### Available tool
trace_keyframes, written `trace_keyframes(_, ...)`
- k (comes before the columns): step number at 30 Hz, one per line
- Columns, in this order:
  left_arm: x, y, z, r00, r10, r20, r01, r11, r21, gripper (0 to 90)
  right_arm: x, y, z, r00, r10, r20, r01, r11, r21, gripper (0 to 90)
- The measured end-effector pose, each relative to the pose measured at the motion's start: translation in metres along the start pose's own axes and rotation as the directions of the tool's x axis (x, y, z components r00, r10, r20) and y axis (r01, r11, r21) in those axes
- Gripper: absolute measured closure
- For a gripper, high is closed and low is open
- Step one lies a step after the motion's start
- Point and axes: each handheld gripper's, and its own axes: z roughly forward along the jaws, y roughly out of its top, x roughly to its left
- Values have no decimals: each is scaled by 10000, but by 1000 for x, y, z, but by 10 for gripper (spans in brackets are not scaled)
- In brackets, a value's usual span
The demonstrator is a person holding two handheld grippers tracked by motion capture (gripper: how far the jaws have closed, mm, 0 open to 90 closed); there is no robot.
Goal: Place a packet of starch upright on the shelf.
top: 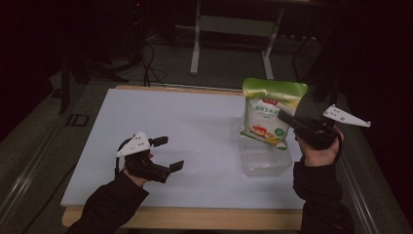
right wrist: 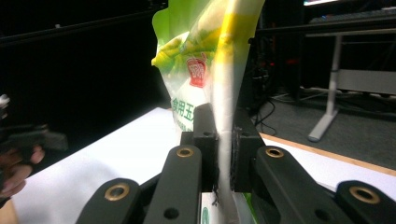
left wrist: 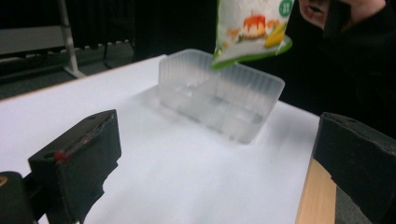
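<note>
High view is showing the right claw (top: 286, 118) pinching a green-white food pouch (top: 270, 114) above the clear plastic container (top: 265, 158), while the left claw (top: 168, 153) is gaping empty.

Dim and dark all round, brightest on the white table (top: 195, 126). Soft and grainy. Blurred near the black jaws.

Green-and-white pouch (top: 269, 113) with a yellow, perhaps pudding, picture; clear tub (top: 265, 157); white tabletop (top: 185, 126).
</note>
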Motion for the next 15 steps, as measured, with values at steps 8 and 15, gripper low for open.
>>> trace_keyframes(8,1,-33,-7,9994,-35,-333,48,9991,418,15,-27,-3,9,9982,319,499,-329,9993,191,845)
trace_keyframes(15,3,-50,-6,9989,-124,-454,137,9995,295,15,-49,-10,25,9943,542,914,-586,9972,462,845)
